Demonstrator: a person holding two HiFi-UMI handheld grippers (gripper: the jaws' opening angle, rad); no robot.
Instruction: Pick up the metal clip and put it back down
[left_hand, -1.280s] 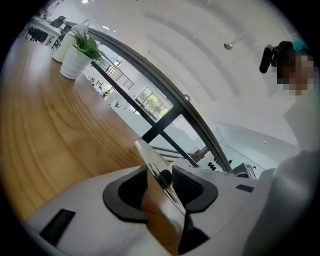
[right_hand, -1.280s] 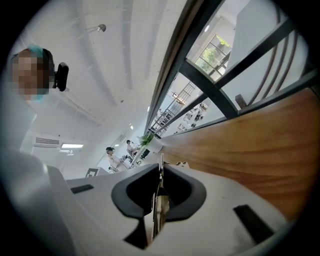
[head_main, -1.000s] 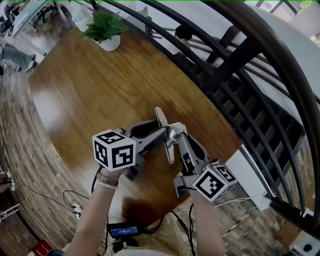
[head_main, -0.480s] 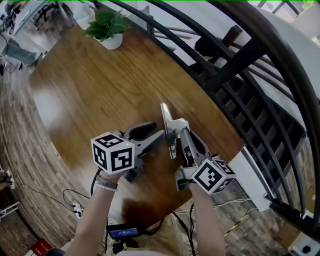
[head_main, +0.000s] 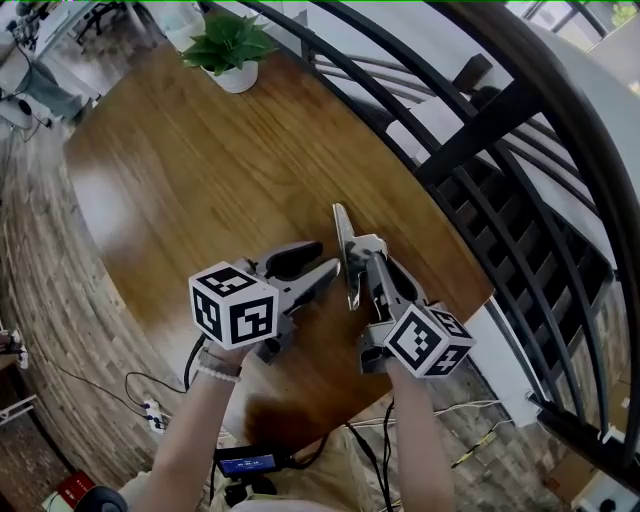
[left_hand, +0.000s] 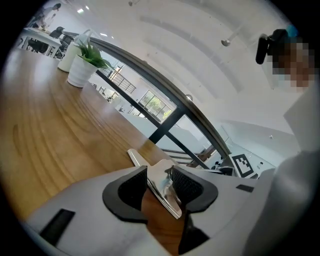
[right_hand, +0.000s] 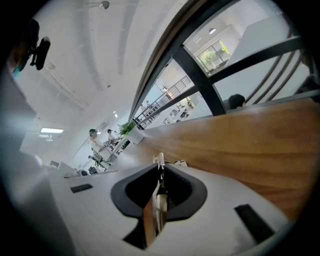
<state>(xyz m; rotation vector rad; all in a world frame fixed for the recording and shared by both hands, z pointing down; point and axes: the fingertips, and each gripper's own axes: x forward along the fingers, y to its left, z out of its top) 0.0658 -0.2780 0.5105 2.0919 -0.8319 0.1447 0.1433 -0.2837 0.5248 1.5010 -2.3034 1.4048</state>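
Now, above the near end of a wooden table (head_main: 200, 170), we hold the metal clip (head_main: 341, 232) upright between two handheld grippers. The right gripper (head_main: 362, 258) has it. In the right gripper view the pads close on the thin metal, seen edge-on, and those jaws have just been opening a little with the clip between them. The left gripper (head_main: 330, 256) meets the clip from the side. In the left gripper view its jaws stand apart, the shiny blade slants through the gap, and bare wood shows between one pad and the metal. From the head view the clip reads as a narrow bright strip standing just ahead of both marker cubes. Whether its lower end rests on the wood we cannot tell. A potted plant (head_main: 228, 50) sits at the table's far end, well apart. A black railing (head_main: 480, 110) runs along the table's right side.
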